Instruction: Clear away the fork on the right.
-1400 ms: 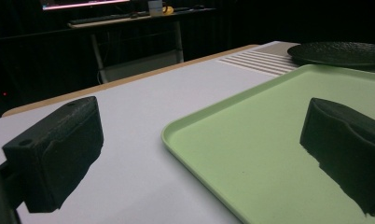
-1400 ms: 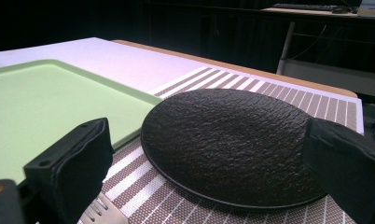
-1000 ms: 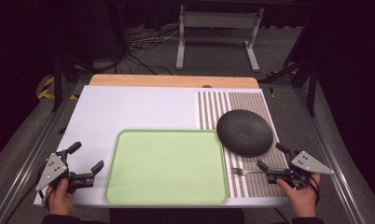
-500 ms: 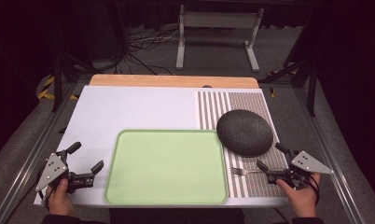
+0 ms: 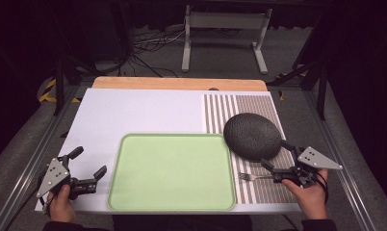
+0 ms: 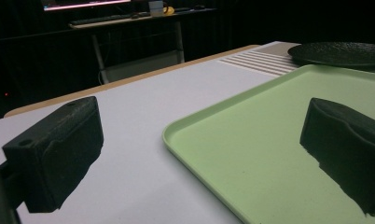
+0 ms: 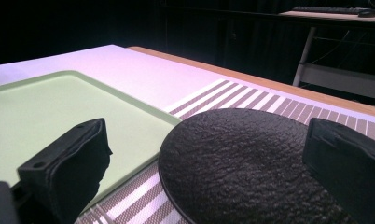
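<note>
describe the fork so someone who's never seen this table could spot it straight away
Find the striped placemat on the table's right side, where the dark round plate sits. Just nearer the person than the plate lies a small silver fork, beside the green tray, at the right tongs. It is the lone thin, shiny piece.

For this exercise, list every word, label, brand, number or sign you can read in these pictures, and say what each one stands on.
There is no readable text.
The green tray, black plate, fork, striped placemat and both grippers, left gripper and right gripper, carry no print.
The monitor glows, too blurred to read.
</note>
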{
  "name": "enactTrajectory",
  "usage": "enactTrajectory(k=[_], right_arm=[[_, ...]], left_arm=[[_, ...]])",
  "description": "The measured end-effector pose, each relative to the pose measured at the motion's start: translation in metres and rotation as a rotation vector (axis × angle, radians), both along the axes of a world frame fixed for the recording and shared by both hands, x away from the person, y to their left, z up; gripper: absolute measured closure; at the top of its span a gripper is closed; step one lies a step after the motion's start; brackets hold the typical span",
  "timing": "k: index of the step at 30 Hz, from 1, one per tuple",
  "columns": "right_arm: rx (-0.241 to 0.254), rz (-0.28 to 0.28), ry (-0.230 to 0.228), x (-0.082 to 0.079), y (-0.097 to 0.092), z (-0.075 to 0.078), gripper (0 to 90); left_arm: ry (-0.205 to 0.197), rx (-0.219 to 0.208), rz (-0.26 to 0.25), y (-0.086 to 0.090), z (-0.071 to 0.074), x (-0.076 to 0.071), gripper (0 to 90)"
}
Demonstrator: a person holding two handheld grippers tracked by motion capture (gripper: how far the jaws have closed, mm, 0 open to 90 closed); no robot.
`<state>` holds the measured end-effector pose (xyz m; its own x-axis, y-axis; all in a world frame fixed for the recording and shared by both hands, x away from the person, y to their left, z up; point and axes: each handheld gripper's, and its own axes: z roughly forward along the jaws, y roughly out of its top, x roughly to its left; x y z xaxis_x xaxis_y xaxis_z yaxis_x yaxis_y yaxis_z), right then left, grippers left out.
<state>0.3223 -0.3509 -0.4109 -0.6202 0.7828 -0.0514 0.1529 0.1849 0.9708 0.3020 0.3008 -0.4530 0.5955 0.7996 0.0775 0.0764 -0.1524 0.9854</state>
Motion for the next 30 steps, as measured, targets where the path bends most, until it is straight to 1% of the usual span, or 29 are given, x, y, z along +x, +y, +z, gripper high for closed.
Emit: enactTrajectory(k=[3, 6, 7, 8, 10, 13, 15, 20, 25, 28, 30], right_arm=[[-0.011, 0.019, 0.014, 0.004, 0.004, 0.003, 1.2], [-0.042, 0.045, 0.046, 0.009, 0.010, 0.006, 1.9], [-0.073, 0.059, 0.058, 0.010, 0.013, 0.008, 2.4], [-0.091, 0.068, 0.065, 0.011, 0.014, 0.010, 2.5], [-0.117, 0.086, 0.078, 0.013, 0.016, 0.013, 4.8], [-0.160, 0.102, 0.087, 0.014, 0.018, 0.017, 5.2], [-0.190, 0.130, 0.104, 0.015, 0.020, 0.020, 5.5], [-0.301, 0.193, 0.140, 0.017, 0.025, 0.027, 6.2], [-0.408, 0.235, 0.188, 0.020, 0.030, 0.035, 7.9], [-0.461, 0.255, 0.222, 0.021, 0.032, 0.039, 8.7], [-0.511, 0.270, 0.244, 0.022, 0.034, 0.040, 8.8]], left_arm=[[0.002, 0.002, -0.001, 0.000, 0.000, 0.000, 0.0], [0.003, 0.003, -0.002, 0.001, 0.000, 0.000, 0.1], [0.002, 0.002, -0.002, 0.001, 0.000, 0.000, 0.1], [0.003, 0.002, -0.002, 0.001, 0.000, 0.000, 0.1], [0.004, 0.002, -0.001, 0.001, 0.000, 0.000, 0.1], [0.003, 0.001, -0.003, 0.001, 0.000, 0.000, 0.1], [0.004, 0.002, -0.002, 0.001, 0.000, 0.000, 0.1], [0.005, 0.002, -0.001, 0.001, 0.000, 0.000, 0.1], [0.005, 0.001, 0.002, 0.001, 0.000, 0.000, 0.0], [0.004, -0.001, 0.002, 0.001, 0.000, 0.000, 0.1], [0.004, -0.001, 0.002, 0.001, 0.000, 0.000, 0.1]])
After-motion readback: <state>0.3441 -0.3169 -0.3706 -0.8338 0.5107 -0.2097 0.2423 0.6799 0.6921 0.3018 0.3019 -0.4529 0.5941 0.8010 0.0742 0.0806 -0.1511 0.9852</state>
